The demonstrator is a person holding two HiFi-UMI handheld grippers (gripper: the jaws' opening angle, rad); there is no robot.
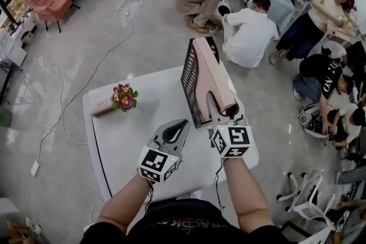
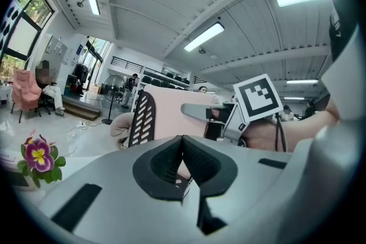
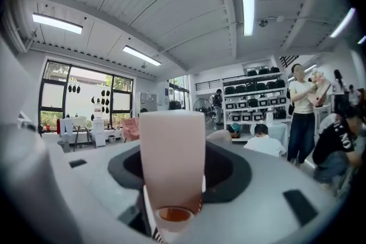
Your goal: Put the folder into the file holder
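Observation:
A pink folder (image 1: 213, 80) stands on edge inside the black mesh file holder (image 1: 190, 80) on the white table (image 1: 126, 146). My right gripper (image 1: 222, 107) is at the folder's near end. In the right gripper view the folder's spine (image 3: 171, 151) stands upright between the jaws with a gap on each side, so the gripper is open around it. My left gripper (image 1: 178, 126) is shut with nothing in it, low over the table to the left of the holder. The left gripper view shows the holder's mesh side (image 2: 143, 120), the folder (image 2: 171, 114) and the right gripper (image 2: 211, 114) just ahead.
A small potted flower (image 1: 124, 96) and a pink box (image 1: 102, 106) sit at the table's far left. Several people crouch or sit on the floor (image 1: 246, 31) beyond the table and to its right. Cables trail across the floor at left. A white chair (image 1: 311, 197) stands at the near right.

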